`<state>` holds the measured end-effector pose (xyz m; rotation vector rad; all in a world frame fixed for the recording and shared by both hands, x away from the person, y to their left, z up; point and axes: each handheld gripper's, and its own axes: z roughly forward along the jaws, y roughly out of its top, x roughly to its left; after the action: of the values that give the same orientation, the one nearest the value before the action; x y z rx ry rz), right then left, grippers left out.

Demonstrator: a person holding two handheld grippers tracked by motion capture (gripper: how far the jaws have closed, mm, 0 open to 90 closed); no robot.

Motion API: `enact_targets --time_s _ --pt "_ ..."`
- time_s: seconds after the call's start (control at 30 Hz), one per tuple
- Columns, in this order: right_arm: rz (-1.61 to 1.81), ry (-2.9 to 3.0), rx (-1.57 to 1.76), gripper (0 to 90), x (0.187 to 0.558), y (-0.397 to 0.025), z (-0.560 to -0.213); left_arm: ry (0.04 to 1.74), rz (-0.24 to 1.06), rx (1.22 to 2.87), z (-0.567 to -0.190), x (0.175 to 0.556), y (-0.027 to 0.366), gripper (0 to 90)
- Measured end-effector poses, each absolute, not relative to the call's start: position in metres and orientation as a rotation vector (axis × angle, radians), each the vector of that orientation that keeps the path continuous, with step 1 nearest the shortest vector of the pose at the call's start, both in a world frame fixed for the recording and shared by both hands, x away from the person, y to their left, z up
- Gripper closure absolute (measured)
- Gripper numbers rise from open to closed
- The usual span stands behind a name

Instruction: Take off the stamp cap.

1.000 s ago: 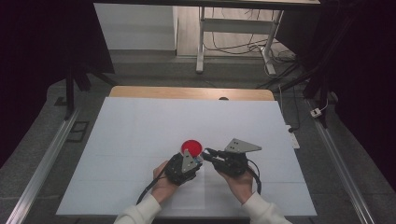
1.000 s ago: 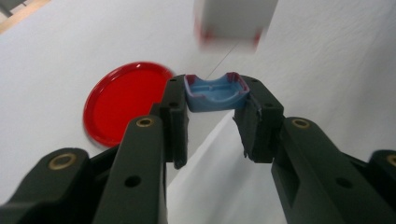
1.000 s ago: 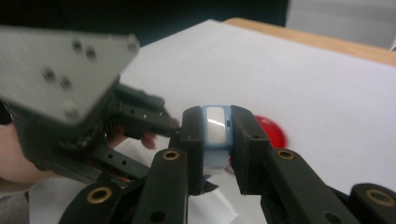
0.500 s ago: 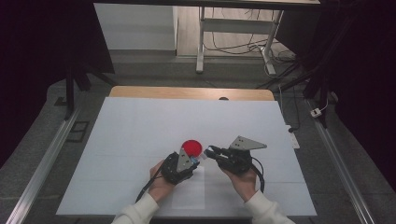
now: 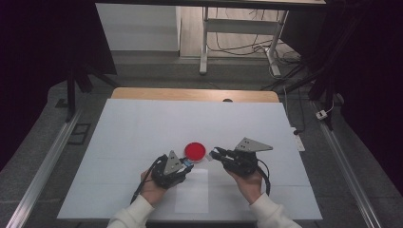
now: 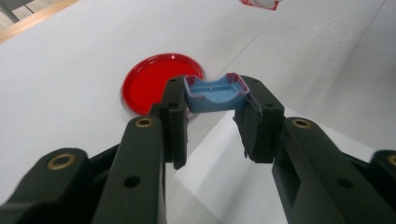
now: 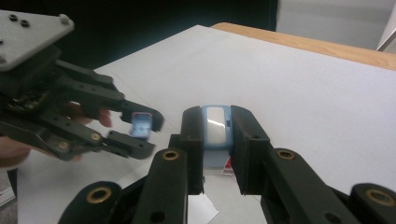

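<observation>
I'm clamping the blue cap in my left gripper, just beside the red disc, its hollow side facing up. My right gripper is gripping the blue case, long axis pointing away along the jaws, above the surface.

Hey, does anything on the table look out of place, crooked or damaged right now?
Nothing stands out. The red lid lies flat on the white table. The left gripper holds a small blue cap squarely between its jaws, and the right gripper holds a blue case upright. No spill or damage shows.
</observation>
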<state>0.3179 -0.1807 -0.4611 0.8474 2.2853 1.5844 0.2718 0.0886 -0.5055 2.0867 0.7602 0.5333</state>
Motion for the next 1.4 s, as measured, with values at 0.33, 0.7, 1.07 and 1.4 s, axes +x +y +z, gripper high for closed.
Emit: enact_targets --time_s 0.33,0.7,1.07,1.4 --pt "1.578 2.272 0.848 75.4 0.320 -0.184 -0.459 0.836 0.500 2.050 -0.502 0.262 0.128 64.3" --pt "1.549 2.266 0.822 75.3 0.320 -0.185 -0.457 0.920 0.498 2.003 -0.505 0.249 0.165 64.3" --pt "1.520 2.281 0.785 75.3 0.324 -0.185 -0.456 1.003 0.488 1.967 -0.511 0.235 0.202 64.3" --pt "1.505 2.314 0.765 75.2 0.326 -0.183 -0.456 1.036 0.472 1.950 -0.514 0.229 0.213 64.2"
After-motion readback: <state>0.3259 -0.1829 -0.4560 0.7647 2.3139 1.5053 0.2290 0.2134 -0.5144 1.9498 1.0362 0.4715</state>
